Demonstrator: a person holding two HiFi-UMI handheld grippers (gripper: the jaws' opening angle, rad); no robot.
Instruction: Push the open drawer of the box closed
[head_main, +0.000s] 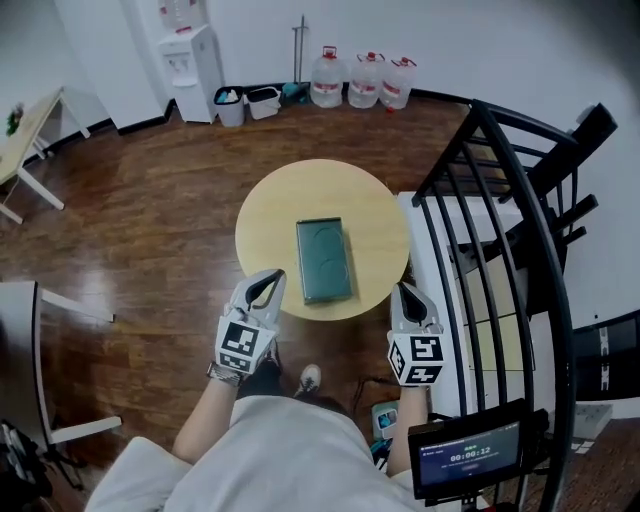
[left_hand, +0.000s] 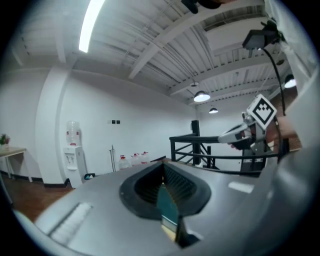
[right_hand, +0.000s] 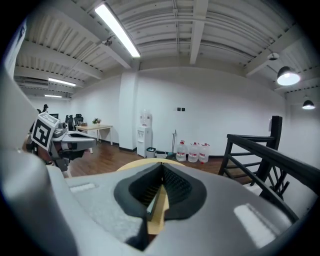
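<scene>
Dark teal box (head_main: 324, 260), pale yellow tabletop (head_main: 268, 212), grey left gripper (head_main: 264, 288) and right gripper (head_main: 408, 298) with black-and-white square markers, glossy red-brown floor (head_main: 150, 230).

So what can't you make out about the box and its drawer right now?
- Drawer: the head view looks down on the box lid from above, so its sides and any open drawer do not show.
- Left gripper view: the body of the left gripper hides all but a teal sliver of the box.
- Right gripper view: the right gripper leaves only a strip of table and box edge.
</scene>
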